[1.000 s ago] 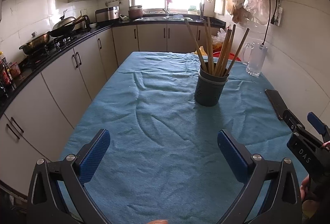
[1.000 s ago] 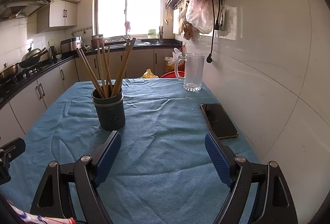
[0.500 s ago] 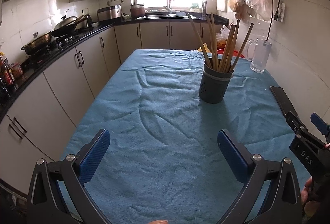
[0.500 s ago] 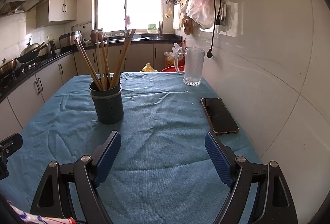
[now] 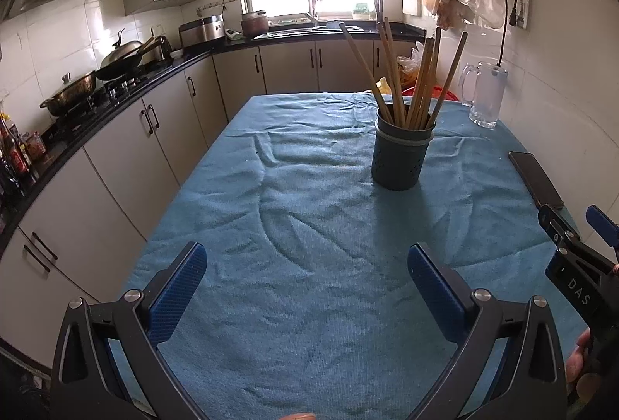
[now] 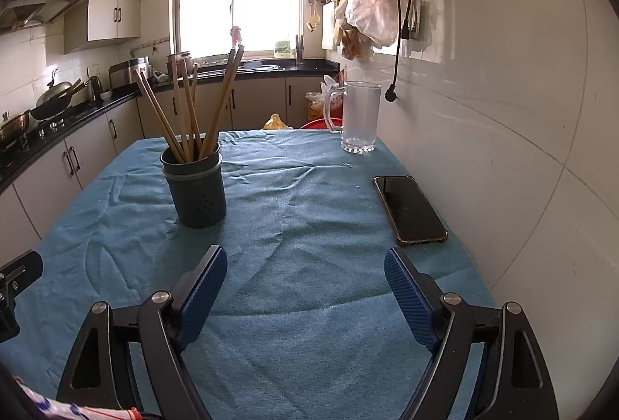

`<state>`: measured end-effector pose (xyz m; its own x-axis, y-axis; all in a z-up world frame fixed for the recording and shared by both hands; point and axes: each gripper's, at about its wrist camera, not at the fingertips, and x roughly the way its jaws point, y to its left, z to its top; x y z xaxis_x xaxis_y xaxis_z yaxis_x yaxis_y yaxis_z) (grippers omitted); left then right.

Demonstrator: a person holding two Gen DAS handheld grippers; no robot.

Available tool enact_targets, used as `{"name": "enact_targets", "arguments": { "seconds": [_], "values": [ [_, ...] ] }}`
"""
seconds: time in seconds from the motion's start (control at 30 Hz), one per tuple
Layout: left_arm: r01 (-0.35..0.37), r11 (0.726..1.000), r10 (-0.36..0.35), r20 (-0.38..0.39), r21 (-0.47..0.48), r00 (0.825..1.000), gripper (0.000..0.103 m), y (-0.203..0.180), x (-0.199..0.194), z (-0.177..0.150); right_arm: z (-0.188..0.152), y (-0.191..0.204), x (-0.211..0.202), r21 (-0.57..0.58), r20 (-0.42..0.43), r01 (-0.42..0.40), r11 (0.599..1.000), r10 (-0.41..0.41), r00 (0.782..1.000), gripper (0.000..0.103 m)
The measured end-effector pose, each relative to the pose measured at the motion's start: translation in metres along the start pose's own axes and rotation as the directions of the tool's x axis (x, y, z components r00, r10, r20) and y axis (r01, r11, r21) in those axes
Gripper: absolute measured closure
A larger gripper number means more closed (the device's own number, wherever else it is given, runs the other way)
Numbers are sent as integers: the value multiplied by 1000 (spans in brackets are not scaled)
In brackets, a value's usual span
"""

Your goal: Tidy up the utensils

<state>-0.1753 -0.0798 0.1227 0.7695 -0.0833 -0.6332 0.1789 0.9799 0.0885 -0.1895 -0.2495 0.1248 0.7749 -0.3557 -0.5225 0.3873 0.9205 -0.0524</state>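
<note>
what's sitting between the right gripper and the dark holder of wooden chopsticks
Nothing visible. Only bare blue tablecloth lies between the open right gripper and the dark grey cylindrical holder of wooden chopsticks. The black phone and clear glass mug stand off to the right.

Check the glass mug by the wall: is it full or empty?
Empty, as far as shows. The glass mug stands upright on the blue cloth, and no liquid line shows through its clear, frosted-looking wall in either view.
</note>
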Motion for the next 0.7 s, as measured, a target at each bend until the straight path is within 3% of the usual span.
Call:
{"name": "enact_targets", "arguments": {
  "seconds": [0.7],
  "values": [
    [21,1000,-22,34,18,999,0,-3,-19,-3,0,-4,-17,4,39,0,1000,0,999,16]
  ]
}}
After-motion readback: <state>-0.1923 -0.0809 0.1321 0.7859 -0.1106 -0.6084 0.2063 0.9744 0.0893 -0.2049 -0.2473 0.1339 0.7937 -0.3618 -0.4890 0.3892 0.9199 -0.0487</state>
